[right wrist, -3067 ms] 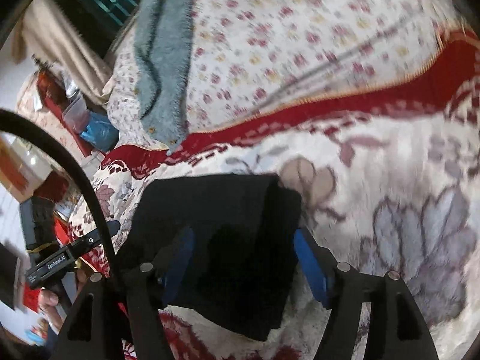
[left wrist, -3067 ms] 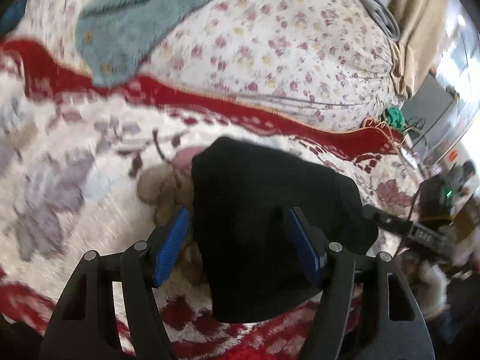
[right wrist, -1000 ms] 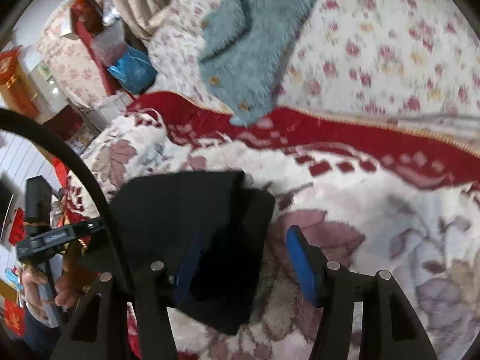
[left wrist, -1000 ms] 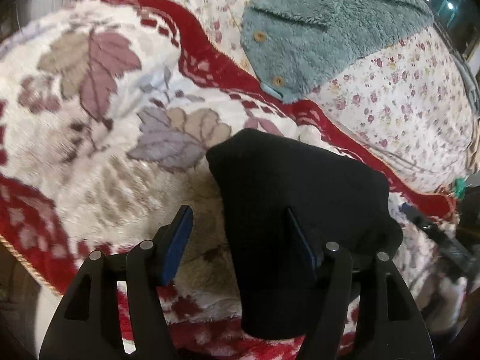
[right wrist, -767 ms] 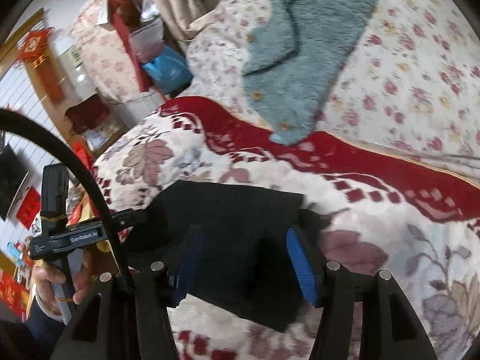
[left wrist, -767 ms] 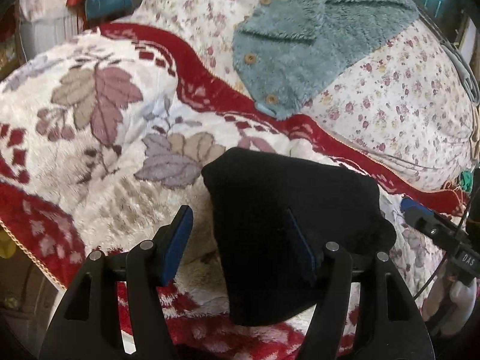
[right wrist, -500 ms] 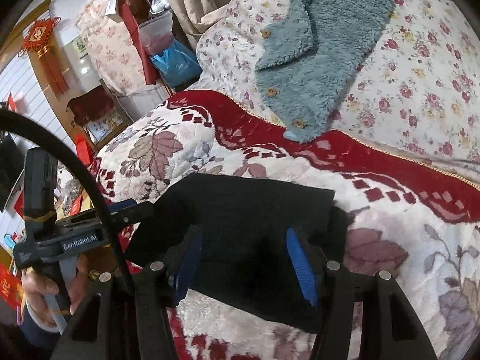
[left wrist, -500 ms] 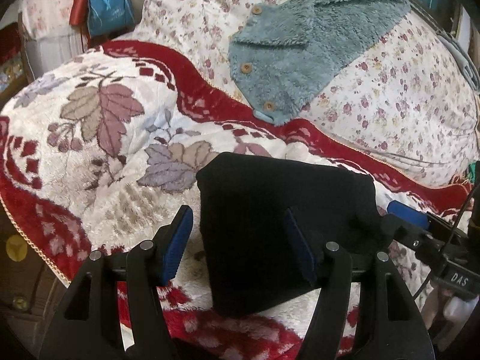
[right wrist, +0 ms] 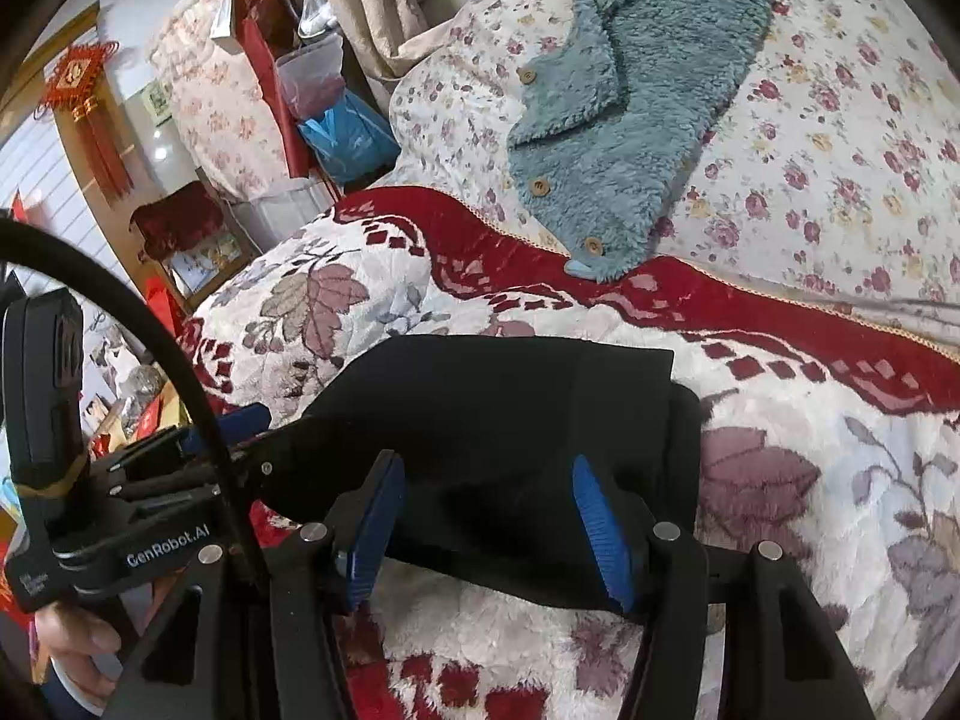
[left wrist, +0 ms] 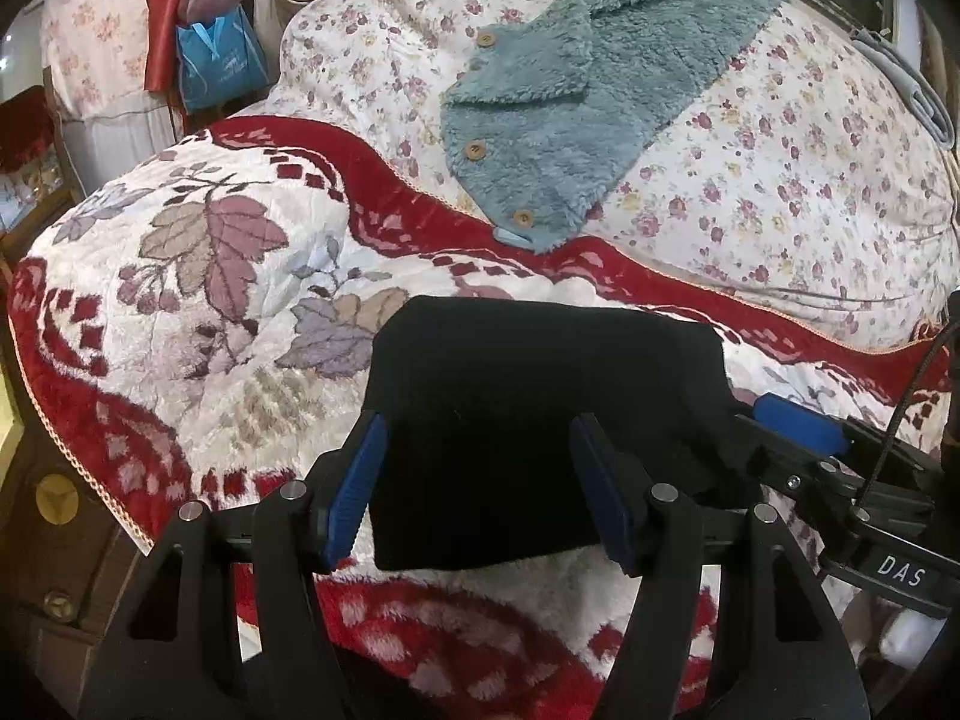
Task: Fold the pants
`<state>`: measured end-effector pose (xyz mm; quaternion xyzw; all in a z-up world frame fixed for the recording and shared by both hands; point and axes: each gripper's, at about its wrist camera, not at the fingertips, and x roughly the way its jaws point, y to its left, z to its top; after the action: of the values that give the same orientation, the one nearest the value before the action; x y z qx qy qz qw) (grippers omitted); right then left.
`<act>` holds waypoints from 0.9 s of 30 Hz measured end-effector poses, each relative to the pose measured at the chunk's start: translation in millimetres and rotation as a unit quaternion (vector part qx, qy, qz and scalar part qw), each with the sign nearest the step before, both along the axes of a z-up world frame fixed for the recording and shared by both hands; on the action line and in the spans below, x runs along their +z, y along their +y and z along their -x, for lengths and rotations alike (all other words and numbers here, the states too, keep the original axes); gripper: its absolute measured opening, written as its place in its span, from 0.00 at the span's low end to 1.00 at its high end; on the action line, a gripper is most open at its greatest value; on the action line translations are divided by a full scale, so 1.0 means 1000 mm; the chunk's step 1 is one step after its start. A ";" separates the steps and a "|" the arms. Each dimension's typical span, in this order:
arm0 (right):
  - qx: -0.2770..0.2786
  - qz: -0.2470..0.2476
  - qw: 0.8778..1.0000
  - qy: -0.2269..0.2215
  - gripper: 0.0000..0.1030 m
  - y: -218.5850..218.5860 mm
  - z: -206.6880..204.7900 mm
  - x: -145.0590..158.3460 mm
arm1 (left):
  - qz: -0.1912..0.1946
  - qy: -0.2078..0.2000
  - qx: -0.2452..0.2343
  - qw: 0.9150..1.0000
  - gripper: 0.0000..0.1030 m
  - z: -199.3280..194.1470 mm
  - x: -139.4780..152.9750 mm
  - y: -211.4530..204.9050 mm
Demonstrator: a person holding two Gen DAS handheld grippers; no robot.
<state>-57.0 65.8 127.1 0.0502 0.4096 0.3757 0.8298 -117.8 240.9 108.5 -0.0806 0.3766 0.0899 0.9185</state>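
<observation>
The black pants (left wrist: pixel 528 408) lie folded into a compact rectangle on the white and red flowered blanket (left wrist: pixel 198 276). They also show in the right wrist view (right wrist: pixel 510 420). My left gripper (left wrist: pixel 480 492) is open, its blue pads either side of the bundle's near left part. My right gripper (right wrist: pixel 489 528) is open, its pads astride the bundle's near right part. The right gripper's blue tip also shows in the left wrist view (left wrist: pixel 798 426) at the bundle's right edge. Whether the pads touch the cloth is hidden.
A teal fleece jacket (left wrist: pixel 588 78) with wooden buttons lies on a flowered quilt (left wrist: pixel 780 180) behind the blanket. A blue bag (left wrist: pixel 219 60), red cloth and wooden furniture stand at the far left. The blanket's near edge drops off at the left (left wrist: pixel 78 450).
Both grippers have drawn back and risen, so more of the bed shows. The black bundle has been squared from a lopsided shape into a neat rectangle. Both grippers stayed open.
</observation>
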 end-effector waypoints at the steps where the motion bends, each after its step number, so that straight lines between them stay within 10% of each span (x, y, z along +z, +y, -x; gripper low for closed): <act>1: 0.000 -0.001 1.000 0.001 0.55 -0.001 0.001 0.000 | -0.003 0.000 -0.001 1.000 0.62 0.001 0.000 -0.001; 27: 0.004 -0.010 1.000 0.008 0.55 -0.007 0.013 0.003 | -0.002 -0.013 0.012 1.000 0.62 0.015 0.009 -0.005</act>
<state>-70.4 58.6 130.2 0.0601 0.4129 0.3830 0.8241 -132.4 236.3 117.7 -0.0840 0.3635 0.1008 0.9223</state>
